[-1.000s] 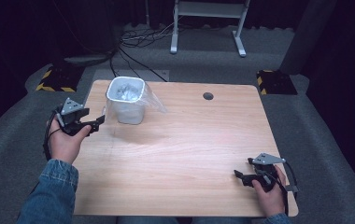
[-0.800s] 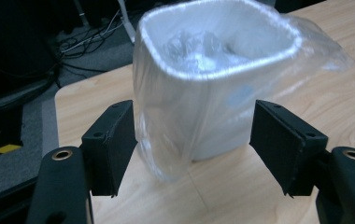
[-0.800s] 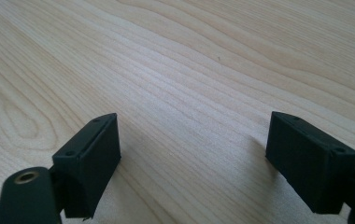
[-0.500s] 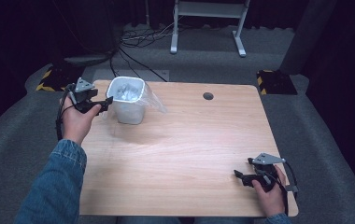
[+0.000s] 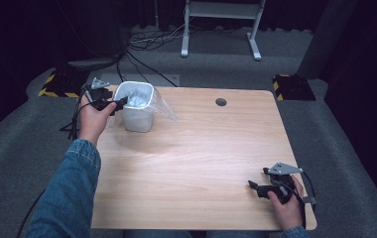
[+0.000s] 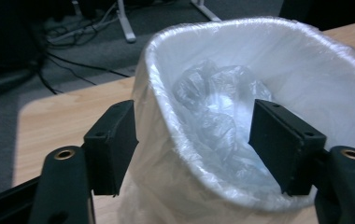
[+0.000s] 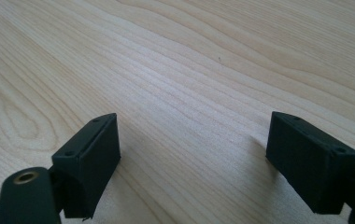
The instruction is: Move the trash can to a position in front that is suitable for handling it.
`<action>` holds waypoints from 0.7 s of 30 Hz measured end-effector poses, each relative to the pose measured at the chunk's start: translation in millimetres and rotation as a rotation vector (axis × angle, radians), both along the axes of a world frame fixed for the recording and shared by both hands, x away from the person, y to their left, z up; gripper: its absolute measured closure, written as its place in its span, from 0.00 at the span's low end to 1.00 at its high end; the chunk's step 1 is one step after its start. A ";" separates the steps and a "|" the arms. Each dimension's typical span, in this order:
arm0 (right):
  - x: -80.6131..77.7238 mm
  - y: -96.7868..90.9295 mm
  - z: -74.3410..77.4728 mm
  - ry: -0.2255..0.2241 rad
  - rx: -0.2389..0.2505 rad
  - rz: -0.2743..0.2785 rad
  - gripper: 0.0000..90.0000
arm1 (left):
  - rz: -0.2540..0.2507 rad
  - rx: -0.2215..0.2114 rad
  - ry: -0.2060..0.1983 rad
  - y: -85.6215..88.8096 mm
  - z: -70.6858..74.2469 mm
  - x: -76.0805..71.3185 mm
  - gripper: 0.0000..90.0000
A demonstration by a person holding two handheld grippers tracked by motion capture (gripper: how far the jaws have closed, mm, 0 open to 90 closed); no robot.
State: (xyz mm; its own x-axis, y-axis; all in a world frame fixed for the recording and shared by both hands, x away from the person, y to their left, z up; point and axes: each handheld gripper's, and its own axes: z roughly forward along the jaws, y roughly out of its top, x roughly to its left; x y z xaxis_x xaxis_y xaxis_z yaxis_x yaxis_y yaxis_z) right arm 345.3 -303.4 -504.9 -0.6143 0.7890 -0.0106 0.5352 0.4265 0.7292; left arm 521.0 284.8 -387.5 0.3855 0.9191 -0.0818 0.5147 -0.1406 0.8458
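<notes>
Your left claw [image 5: 119, 102] is at the white bin [image 5: 136, 106], which sits at the desk's [image 5: 201, 163] far left corner; its jaws are spread and straddle the bin's near rim, one outside the wall and one inside over the clear plastic liner [image 6: 213, 116], and they've just been closing a little without pressing on it. Your right claw [image 5: 257, 187] is well apart from the bin at the desk's near right corner, jaws spread wide over bare wood, holding nothing.

A thin, glossy, crinkled plastic liner [image 6: 222, 126] sits over the smooth, matt wooden table [image 5: 196, 163].
</notes>
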 end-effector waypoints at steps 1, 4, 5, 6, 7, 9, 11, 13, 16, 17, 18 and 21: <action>-0.1 0.0 0.0 0.001 0.000 0.000 0.19 | -0.001 -0.011 0.010 -1.1 -0.1 -0.2 0.40; 0.0 0.0 0.0 0.001 0.000 -0.001 0.19 | -0.011 0.026 0.026 -7.8 0.8 -2.6 0.39; 0.0 0.0 0.0 0.001 0.000 -0.001 0.19 | -0.013 0.037 0.035 -9.6 1.4 -3.7 0.39; 0.0 0.0 0.0 0.000 0.000 0.000 0.19 | -0.017 0.037 0.041 -11.2 1.6 -4.7 0.39; 0.1 0.0 0.0 0.000 -0.001 0.000 0.19 | -0.025 0.035 0.052 -12.4 2.1 -5.8 0.39; 0.1 0.1 0.0 0.000 -0.001 0.000 0.19 | -0.033 0.027 0.080 -15.9 3.4 -8.7 0.40; 0.1 0.1 0.1 0.001 -0.001 0.000 0.19 | -0.040 0.039 0.101 -21.3 5.4 -12.8 0.40; 0.2 0.2 0.0 0.001 -0.001 0.000 0.19 | -0.049 0.063 0.113 -27.7 7.7 -17.3 0.40; 0.5 0.3 0.0 0.000 -0.001 0.001 0.19 | -0.061 0.054 0.099 -38.2 6.7 -26.7 0.38; 0.5 0.3 0.0 0.000 -0.001 0.001 0.19 | -0.064 0.041 0.095 -41.6 5.4 -30.0 0.39; 0.5 0.3 0.0 0.000 -0.001 0.001 0.19 | -0.075 0.038 0.107 -44.8 5.4 -32.8 0.39; 0.6 0.4 0.0 0.000 -0.001 0.002 0.19 | -0.101 0.053 0.125 -57.2 8.9 -41.4 0.38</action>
State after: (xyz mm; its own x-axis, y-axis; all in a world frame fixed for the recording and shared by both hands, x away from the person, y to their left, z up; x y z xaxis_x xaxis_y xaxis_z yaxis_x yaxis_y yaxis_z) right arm 345.9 -303.0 -505.0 -0.6156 0.7880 -0.0117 0.5346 0.4284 0.7285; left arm 479.6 227.6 -378.5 0.4661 0.8804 -0.0869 0.5960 -0.2399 0.7663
